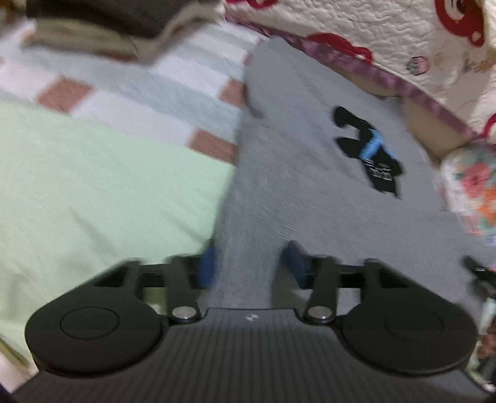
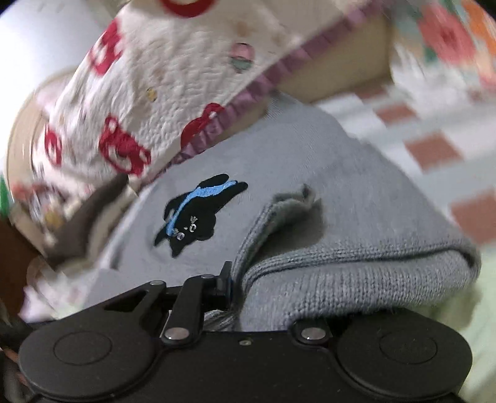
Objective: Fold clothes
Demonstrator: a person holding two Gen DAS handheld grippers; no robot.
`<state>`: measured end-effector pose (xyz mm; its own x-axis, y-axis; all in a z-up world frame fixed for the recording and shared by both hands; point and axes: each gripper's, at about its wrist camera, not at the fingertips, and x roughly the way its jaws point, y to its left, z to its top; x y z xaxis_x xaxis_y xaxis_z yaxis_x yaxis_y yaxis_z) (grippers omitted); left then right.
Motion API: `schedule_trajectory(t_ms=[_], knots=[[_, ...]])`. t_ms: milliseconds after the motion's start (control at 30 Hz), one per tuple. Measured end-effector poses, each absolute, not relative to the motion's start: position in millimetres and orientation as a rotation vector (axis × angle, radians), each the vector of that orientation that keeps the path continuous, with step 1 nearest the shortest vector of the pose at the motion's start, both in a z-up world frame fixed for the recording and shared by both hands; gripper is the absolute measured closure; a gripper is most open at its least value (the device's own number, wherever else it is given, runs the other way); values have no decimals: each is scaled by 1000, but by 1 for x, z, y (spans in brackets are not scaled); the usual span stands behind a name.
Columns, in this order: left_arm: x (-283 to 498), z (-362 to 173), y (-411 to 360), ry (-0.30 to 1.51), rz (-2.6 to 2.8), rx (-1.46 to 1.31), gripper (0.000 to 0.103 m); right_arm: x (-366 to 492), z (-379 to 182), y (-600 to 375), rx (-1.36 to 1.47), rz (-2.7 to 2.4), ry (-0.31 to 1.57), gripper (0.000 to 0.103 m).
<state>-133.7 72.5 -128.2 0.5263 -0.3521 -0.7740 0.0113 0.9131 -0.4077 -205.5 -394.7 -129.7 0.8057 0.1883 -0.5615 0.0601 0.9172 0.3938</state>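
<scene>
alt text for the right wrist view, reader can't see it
The right gripper pinches a bunched fold of a grey knit sweater with a black and blue cat patch, lying on a checked bedspread beside a red-and-white quilt.

place: home, prob. a bedroom
surface: soft bedding, pale green sheet (image 1: pixel 102 186) next to checked blanket (image 1: pixel 130 83) w/ white, grey-green & terracotta squares
backdrop: quilted cream bedspread (image 1: pixel 372 28) w/ red motifs, purple frilled edge
extras: floral cushion (image 1: pixel 471 189); stacked folded clothes (image 1: pixel 102 24)
</scene>
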Motion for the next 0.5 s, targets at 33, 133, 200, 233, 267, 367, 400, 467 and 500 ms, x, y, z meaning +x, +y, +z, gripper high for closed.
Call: schedule_trajectory(t_ms=[33,133,200,233,267,367,400,467,500], knots=[[-135,-124,66,997,-221,-322,88,-205,-127,-389,345,65,635,82],[-140,-109,43,954,-202,-163,88,-203,-129,-386,331,47,650,82],[-142,-108,33,939,-185,-109,86,-200,-136,-393,389,46,673,81],[-142,-110,32,940,-175,-104,85,-200,-142,-399,421,52,693,80],[-140,-114,34,949,-163,-123,81,-202,-148,-406,471,51,710,78],[-137,-124,50,960,-130,-233,64,-210,-159,-421,617,61,725,74],[-135,-128,55,970,-129,-270,62,-212,-161,-424,648,69,727,71],[-132,-133,59,980,-159,-284,59,-215,-166,-428,712,84,731,64],[-131,-135,60,982,-178,-281,57,-215,-168,-428,732,87,733,58]])
